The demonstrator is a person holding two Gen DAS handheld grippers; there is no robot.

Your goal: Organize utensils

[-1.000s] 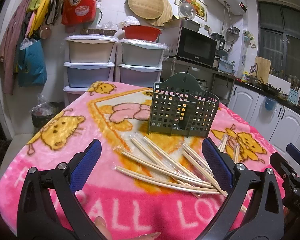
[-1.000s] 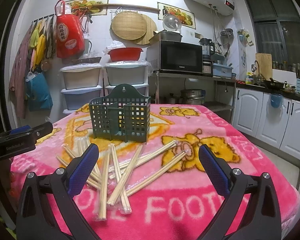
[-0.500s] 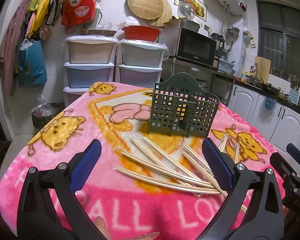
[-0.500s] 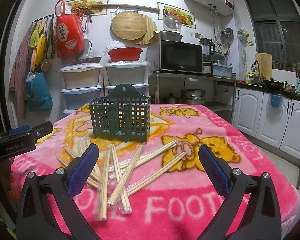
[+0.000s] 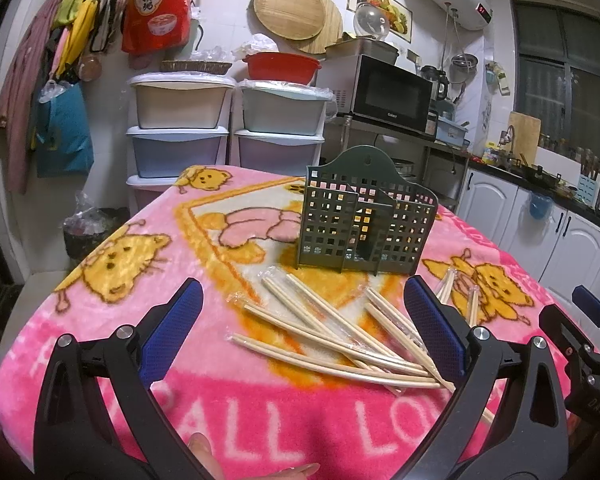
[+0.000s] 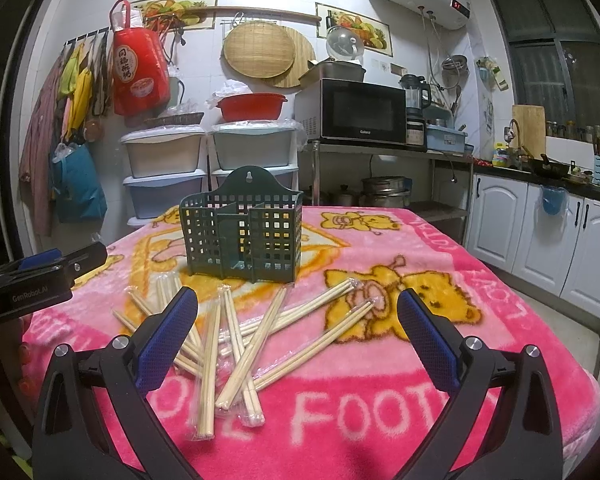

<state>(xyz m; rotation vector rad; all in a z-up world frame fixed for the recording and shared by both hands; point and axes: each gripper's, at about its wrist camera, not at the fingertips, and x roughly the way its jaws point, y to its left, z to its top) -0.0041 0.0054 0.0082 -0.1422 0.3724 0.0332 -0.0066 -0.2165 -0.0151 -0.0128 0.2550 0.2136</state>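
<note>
Pink fleece blanket (image 6: 480, 280) with cartoon bears covers the table, and on it stands a dark green holder (image 6: 242, 236), a perforated plastic caddy with a hanging tab and inner dividers, set upright toward the far middle of the blanket. In both views its compartments look empty; light shows through the square holes and no stick rises above the rim.

The chopsticks (image 6: 244, 336) all lie loose on the blanket in front of the holder, toward the near edge. They are pale wood, and clear wrappers show on at least several of them. They are scattered and crossing one another: a fan of several to the left side, a few lying lengthwise toward the near edge, and some slanting off to the right over a bear print. None touches the holder as far as I can tell.

The left gripper (image 5: 302, 322) hovers over the near edge with its blue-padded jaws spread wide and nothing between them. The right gripper (image 6: 298, 326) is likewise spread wide and empty, poised above the near ends of the sticks. Each shows at the side of the other's view, well apart.

By my reading the task has not really begun: nothing is in the holder, and every pair remains to be picked up and stood in a compartment.
</note>
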